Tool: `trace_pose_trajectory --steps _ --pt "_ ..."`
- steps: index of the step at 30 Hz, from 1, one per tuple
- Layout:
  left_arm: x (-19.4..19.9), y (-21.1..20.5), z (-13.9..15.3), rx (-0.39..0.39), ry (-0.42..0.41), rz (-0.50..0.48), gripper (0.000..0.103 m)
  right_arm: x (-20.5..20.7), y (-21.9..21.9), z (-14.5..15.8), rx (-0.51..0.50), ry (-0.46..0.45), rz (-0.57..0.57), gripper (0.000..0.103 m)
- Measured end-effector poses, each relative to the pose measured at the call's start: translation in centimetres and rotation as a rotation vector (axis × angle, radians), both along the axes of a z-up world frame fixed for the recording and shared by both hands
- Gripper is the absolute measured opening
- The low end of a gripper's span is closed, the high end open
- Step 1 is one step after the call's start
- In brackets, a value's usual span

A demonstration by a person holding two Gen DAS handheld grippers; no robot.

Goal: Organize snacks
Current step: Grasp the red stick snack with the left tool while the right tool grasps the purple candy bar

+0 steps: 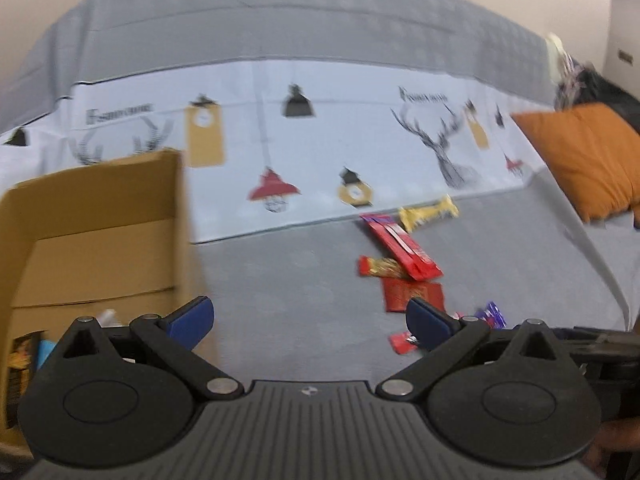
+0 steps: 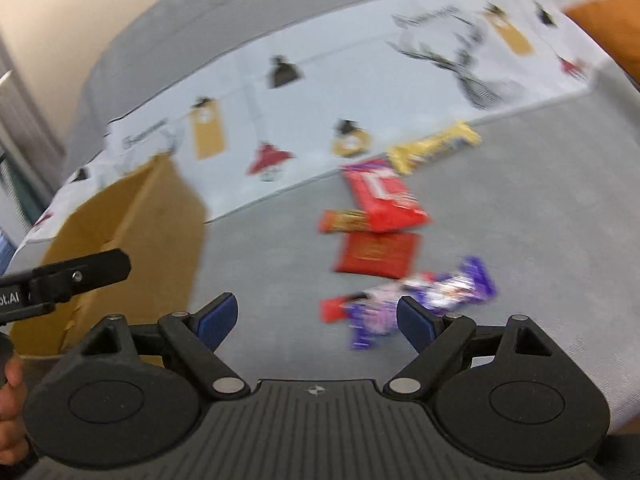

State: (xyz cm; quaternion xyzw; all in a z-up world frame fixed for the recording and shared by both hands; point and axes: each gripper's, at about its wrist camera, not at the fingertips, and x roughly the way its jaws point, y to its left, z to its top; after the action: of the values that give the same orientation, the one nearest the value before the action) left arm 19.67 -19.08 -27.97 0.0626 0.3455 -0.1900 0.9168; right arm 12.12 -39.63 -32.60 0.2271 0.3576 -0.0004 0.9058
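Note:
Loose snacks lie on a grey bed cover: a yellow bar (image 1: 430, 213) (image 2: 436, 145), a long red pack (image 1: 400, 246) (image 2: 384, 196), a red-and-gold bar (image 1: 380, 267) (image 2: 344, 220), a flat red packet (image 1: 414, 296) (image 2: 374, 254) and purple wrappers (image 1: 492, 314) (image 2: 436, 292). A cardboard box (image 1: 96, 236) (image 2: 132, 240) stands open at the left with a few packets in its near corner. My left gripper (image 1: 308, 320) is open with nothing between its blue pads, beside the box. My right gripper (image 2: 316, 320) is open and empty, just short of the purple wrappers.
A printed white cloth (image 1: 320, 148) with deer and lamp drawings lies across the far half of the bed. An orange cushion (image 1: 584, 156) rests at the right. The other gripper's black body (image 2: 68, 276) and a hand (image 2: 10, 392) show at the left of the right wrist view.

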Motion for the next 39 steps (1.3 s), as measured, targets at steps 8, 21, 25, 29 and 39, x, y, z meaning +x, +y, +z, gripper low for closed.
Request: trace_pose_trajectory --steps 8,21,25,29,39 --pt "1.7 -5.6 -5.0 0.079 0.086 -0.116 0.080 1.5 -6.2 -5.0 0.069 0.098 -0.104 0.086" --pt "3.9 -9.8 -9.4 0.147 0.097 -0.272 0.069 6.0 -8.6 -7.8 0.096 0.108 -0.140 0.018" --pt "4.1 -11.6 -11.2 0.161 0.097 -0.378 0.058 5.3 -9.9 -7.8 0.126 0.096 -0.165 0.015" --pt "4.4 -13.0 -12.2 0.191 0.110 -0.423 0.057 4.7 -10.9 -7.6 0.143 0.068 -0.187 0.013" --pt "5.0 -11.4 -12.4 0.155 0.186 -0.211 0.007 3.8 -10.9 -7.3 0.126 0.113 -0.179 0.054"
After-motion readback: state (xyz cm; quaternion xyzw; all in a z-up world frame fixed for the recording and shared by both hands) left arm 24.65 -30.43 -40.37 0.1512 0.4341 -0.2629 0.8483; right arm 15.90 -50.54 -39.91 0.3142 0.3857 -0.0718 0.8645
